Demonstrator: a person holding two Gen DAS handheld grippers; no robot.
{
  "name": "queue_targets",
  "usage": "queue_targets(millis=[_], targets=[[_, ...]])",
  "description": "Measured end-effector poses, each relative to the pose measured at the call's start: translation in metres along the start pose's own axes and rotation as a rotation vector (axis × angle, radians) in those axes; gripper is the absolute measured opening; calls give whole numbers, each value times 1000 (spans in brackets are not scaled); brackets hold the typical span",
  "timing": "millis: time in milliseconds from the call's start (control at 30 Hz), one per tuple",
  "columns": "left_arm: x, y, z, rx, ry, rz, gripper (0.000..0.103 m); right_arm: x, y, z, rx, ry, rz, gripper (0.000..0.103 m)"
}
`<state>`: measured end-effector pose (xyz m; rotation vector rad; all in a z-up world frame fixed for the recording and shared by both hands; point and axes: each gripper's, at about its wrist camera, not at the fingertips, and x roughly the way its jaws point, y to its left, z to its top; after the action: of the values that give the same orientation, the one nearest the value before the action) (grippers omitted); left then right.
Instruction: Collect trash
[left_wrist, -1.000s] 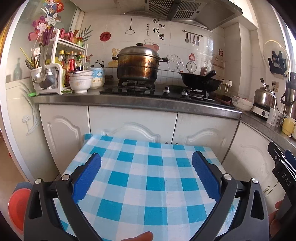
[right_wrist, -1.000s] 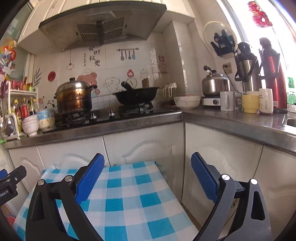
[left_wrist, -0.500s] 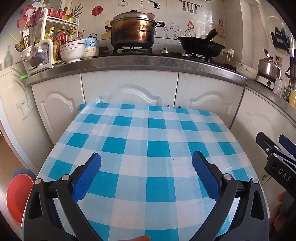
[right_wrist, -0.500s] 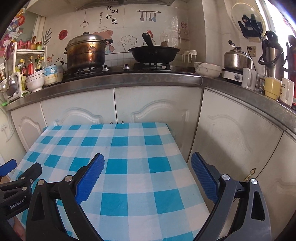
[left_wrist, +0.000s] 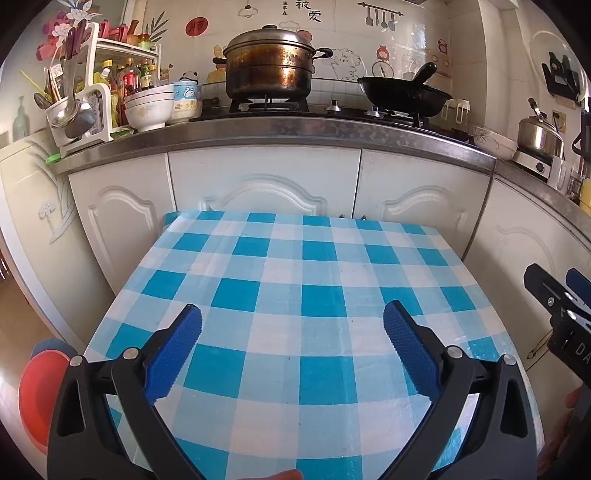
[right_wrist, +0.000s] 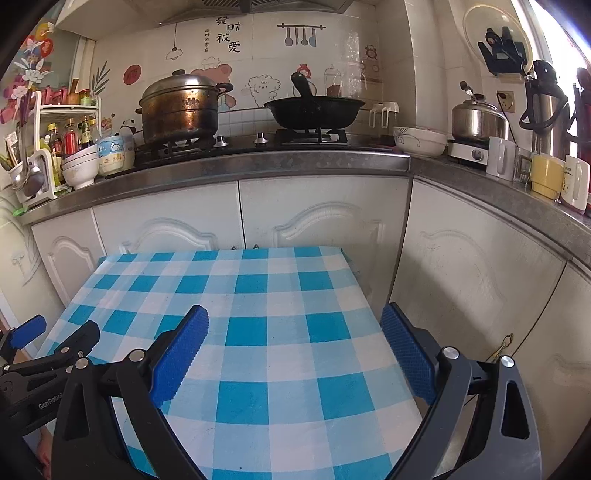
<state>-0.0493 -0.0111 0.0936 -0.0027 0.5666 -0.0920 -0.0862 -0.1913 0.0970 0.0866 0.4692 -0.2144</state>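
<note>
The left gripper (left_wrist: 291, 325) hangs over the near half of the surface (left_wrist: 317, 269), a small table under a blue-and-white checked cloth, with its blue-padded fingers (left_wrist: 173, 354) spread wide and nothing between them. The right gripper (right_wrist: 293, 325) is spread just as wide and just as bare – it sits over the surface's near right corner, one finger out past the right edge. In the left wrist view the right gripper shows at the right border; in the right wrist view the left gripper shows at the lower left.

No trash can be made out in either view – only bare checked cloth shows on the surface, so where the task's thing lies cannot be told.

The far edge of the surface stands close against white cabinet doors (left_wrist: 264, 184). Above them runs a steel-edged counter (left_wrist: 295, 129) carrying a stove with a large tarnished pot (left_wrist: 271, 64) and a black wok (left_wrist: 404, 94), stacked white bowls (left_wrist: 149, 107) and a condiment rack (left_wrist: 99, 85) toward its left end, and a kettle (right_wrist: 476, 118) and mugs (right_wrist: 546, 175) toward the right. A red bin (left_wrist: 38, 398) stands on the floor by the surface's near left corner.
</note>
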Motion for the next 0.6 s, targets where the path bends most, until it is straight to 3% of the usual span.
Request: queue_targets(millis=[233, 600], targets=[[6, 5, -5, -16, 21, 6, 99, 19, 6, -19, 6, 75, 32, 94], [8, 7, -7, -24, 35, -8, 99, 16, 9, -21, -1, 64, 23, 94]])
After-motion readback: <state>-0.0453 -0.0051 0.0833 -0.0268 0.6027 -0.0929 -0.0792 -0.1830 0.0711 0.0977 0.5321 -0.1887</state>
